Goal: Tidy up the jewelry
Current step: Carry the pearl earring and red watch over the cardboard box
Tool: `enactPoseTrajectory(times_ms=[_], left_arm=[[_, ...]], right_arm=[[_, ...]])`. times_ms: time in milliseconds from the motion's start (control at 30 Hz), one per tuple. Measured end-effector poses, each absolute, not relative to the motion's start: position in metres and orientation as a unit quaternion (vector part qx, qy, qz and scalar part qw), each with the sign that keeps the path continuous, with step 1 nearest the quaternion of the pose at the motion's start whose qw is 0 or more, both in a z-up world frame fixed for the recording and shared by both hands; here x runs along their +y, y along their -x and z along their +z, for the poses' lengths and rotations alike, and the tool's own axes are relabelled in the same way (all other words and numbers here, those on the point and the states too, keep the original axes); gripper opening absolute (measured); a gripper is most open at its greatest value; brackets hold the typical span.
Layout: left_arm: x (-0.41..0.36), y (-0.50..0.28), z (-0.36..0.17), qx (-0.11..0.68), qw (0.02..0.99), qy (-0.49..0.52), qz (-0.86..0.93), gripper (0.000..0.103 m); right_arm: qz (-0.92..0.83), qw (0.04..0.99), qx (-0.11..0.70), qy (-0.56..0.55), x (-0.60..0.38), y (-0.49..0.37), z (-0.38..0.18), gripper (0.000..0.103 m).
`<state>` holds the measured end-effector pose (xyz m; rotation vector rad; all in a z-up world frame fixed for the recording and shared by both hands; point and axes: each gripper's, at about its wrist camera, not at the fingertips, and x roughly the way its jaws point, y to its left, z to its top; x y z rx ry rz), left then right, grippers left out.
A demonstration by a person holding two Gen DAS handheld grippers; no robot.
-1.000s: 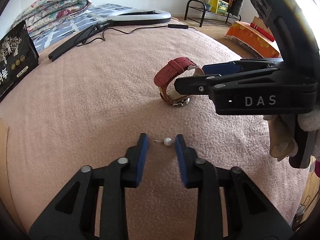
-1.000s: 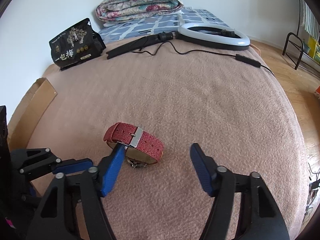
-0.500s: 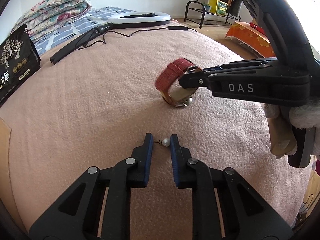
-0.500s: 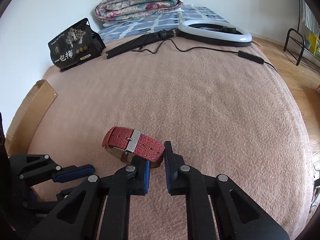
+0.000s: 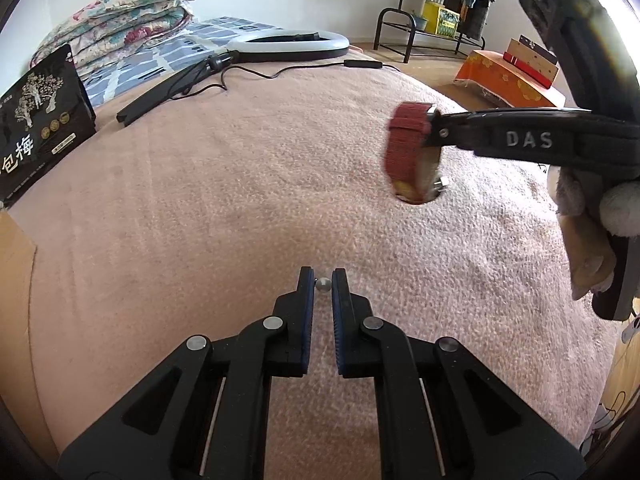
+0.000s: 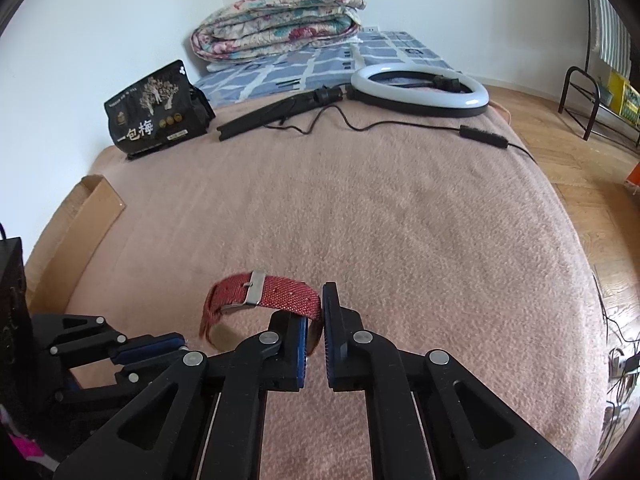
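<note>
One red woven-strap watch (image 6: 276, 296), silver buckle, pinched in right tongs (image 6: 315, 320).

red strap watch (image 5: 412, 156) hanging above the pink blanket (image 5: 240, 200), tiny pearl earring (image 5: 323, 284) down near it

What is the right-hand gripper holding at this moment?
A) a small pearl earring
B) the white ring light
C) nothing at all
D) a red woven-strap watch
D: the right gripper has its blue-padded fingers pinched on the strap of the red woven-strap watch, and the left wrist view shows that watch hanging from it above the pink blanket.
</note>
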<state>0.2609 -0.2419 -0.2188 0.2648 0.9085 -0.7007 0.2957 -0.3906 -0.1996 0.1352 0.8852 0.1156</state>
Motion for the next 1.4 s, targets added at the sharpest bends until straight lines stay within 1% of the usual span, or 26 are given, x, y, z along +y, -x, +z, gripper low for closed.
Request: enactPoseTrajectory(times_ms=[200,600,933,1400], left_arm=[[-0.221,-0.264,-0.211,0.426,0.84,-0.106,-0.319,0.007],[-0.155,-0.276,-0.169,0.397,0.87,-0.071,-0.282,0.007],[-0.086,-0.28,-0.139,0.373,0.894,-0.047,-0.243,0.007],[0.021,-0.294,-0.122,0.361,0.916,-0.022,-0.173,0.007]], right_arm=[[0.06,0.906,0.414,-0.068,-0.392,-0.289,-0.186,0.005],[0.088,0.912,0.395,-0.064,-0.363,-0.287,-0.156,0.005],[0.125,0.914,0.384,-0.047,-0.307,-0.3,-0.132,0.005],[0.175,0.908,0.381,-0.02,-0.211,-0.333,-0.116,0.005]])
